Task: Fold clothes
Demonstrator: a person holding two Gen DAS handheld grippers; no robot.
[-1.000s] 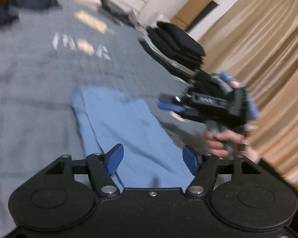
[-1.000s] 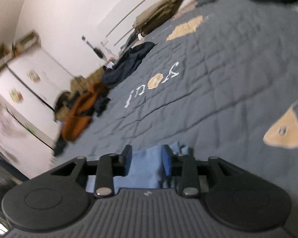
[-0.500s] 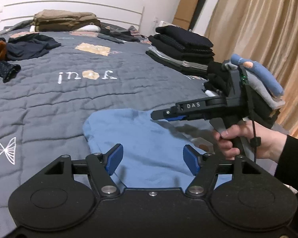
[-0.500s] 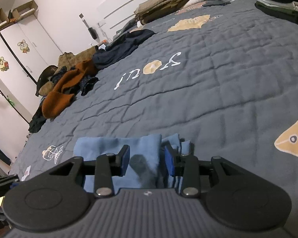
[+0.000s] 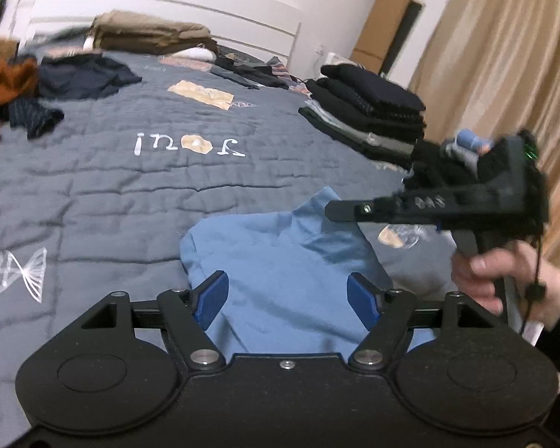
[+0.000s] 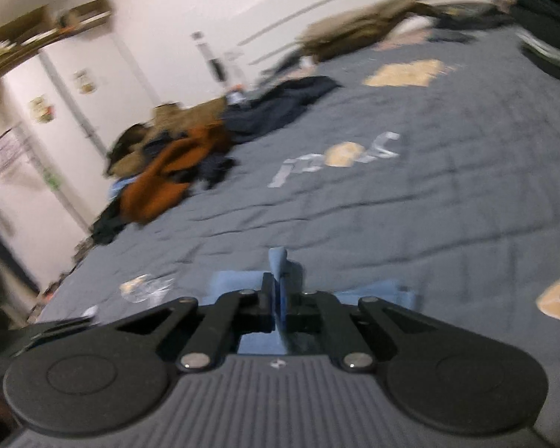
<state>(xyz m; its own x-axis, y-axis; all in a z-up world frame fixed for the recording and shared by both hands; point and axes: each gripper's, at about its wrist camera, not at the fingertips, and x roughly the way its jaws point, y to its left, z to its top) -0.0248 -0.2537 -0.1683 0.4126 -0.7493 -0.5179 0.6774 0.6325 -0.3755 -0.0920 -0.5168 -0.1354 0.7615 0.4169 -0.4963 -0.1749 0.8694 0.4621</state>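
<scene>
Closing since half a second ago, the right gripper (image 6: 278,298) now pinches the light-blue cotton garment (image 5: 283,261) on the grey quilted bed (image 5: 112,186). Left gripper (image 5: 287,295) hovers wide open; a fold lift looks imminent.

Light-blue garment (image 5: 291,261), grey quilt (image 5: 130,186)

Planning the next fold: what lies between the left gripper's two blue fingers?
In the left wrist view, only the blue garment lies between the left gripper fingers, which stand wide apart and grip nothing.
</scene>
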